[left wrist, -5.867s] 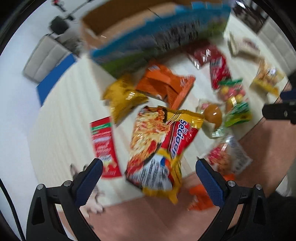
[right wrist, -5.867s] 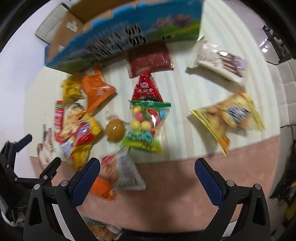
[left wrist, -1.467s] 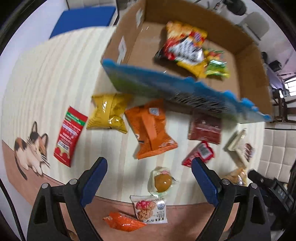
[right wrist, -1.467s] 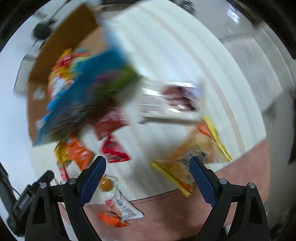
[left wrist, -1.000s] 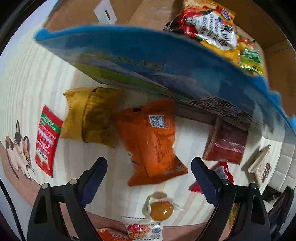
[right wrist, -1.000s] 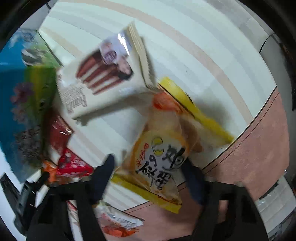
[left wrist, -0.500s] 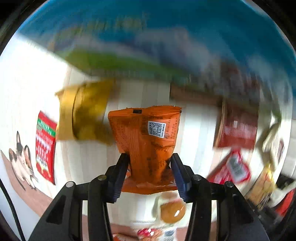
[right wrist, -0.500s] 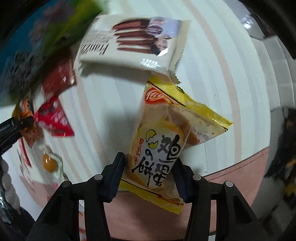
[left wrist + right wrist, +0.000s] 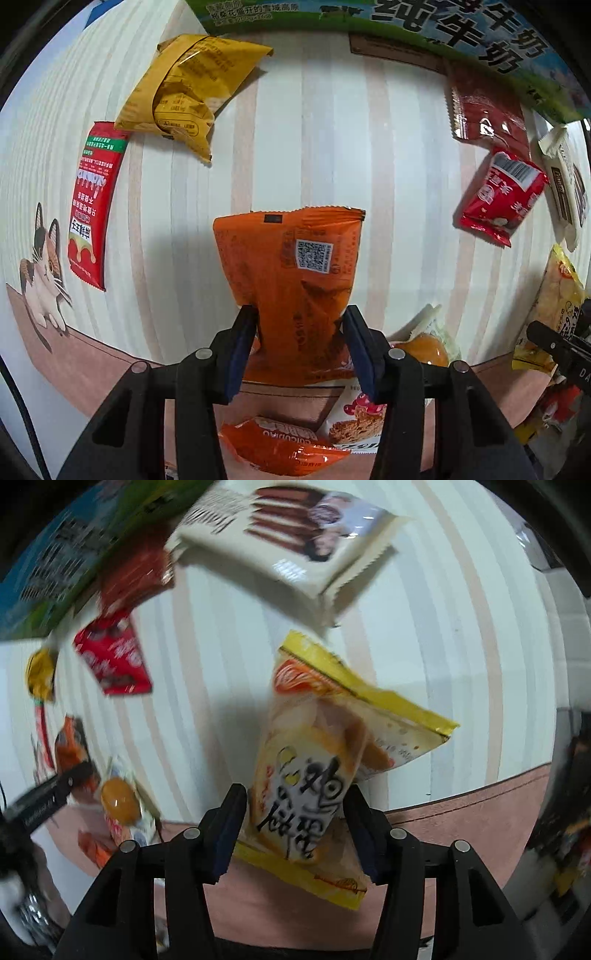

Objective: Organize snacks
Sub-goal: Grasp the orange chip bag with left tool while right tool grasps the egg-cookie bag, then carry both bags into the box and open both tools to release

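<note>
Both pkts, loose on the table a sec ago, are now pinched: orange packet (image 9: 295, 284) by left hand-held gripper (image 9: 301, 341), yellow packet (image 9: 314, 775) by right hand-held gripper (image 9: 295, 821), jaws easing slightly apart. Boxing is judged next.

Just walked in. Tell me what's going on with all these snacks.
A person is sorting snacks with a gripper in each hand. The left gripper has an orange packet between its pads, the right gripper a yellow egg-snack bag; both pairs of jaws are easing open slightly. More packets lie loose on the striped mat beside the printed milk carton box.
</note>
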`<state>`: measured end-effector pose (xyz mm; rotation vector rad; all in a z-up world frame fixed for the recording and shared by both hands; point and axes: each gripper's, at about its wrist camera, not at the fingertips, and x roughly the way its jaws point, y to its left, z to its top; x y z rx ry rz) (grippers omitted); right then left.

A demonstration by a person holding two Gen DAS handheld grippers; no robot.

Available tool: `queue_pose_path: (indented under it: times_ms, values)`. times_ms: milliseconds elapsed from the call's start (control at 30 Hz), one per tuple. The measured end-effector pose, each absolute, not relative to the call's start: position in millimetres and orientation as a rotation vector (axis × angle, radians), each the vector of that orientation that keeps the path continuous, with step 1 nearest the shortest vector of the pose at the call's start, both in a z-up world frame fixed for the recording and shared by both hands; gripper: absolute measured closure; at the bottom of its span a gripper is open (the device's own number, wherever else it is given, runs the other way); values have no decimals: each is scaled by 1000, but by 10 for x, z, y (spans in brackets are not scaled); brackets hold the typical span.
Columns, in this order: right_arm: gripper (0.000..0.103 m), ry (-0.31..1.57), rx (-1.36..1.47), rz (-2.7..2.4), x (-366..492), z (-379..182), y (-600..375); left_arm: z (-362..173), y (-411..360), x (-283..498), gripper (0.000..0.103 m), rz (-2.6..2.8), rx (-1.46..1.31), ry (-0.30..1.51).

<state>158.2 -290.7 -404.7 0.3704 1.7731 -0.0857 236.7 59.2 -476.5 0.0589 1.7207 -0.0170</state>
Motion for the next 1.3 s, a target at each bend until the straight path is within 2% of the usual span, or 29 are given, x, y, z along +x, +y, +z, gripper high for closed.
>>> queue_pose_path:
  times_ms: [200,367,733,1033,1300]
  values:
    - [44,1725,375,-185,1578,-4052,-2942,-4785,706,2459,58,-18,25,1706]
    - [56,1683,374,-191,1667,-3912,-2869,-4640,782,2488,64,-24,26,1711]
    - [59,1645,467,-87,1458,-3556,-2794,-4238,593,2301,67,-75,10,1676]
    - [60,1554,496,77,1648,-3056,-2583,-3433,760,2266,67,-153,-69,1580]
    - [60,1439,469,216,2296,-2384,-2474,-2533,556,2927,67,-212,-83,1435]
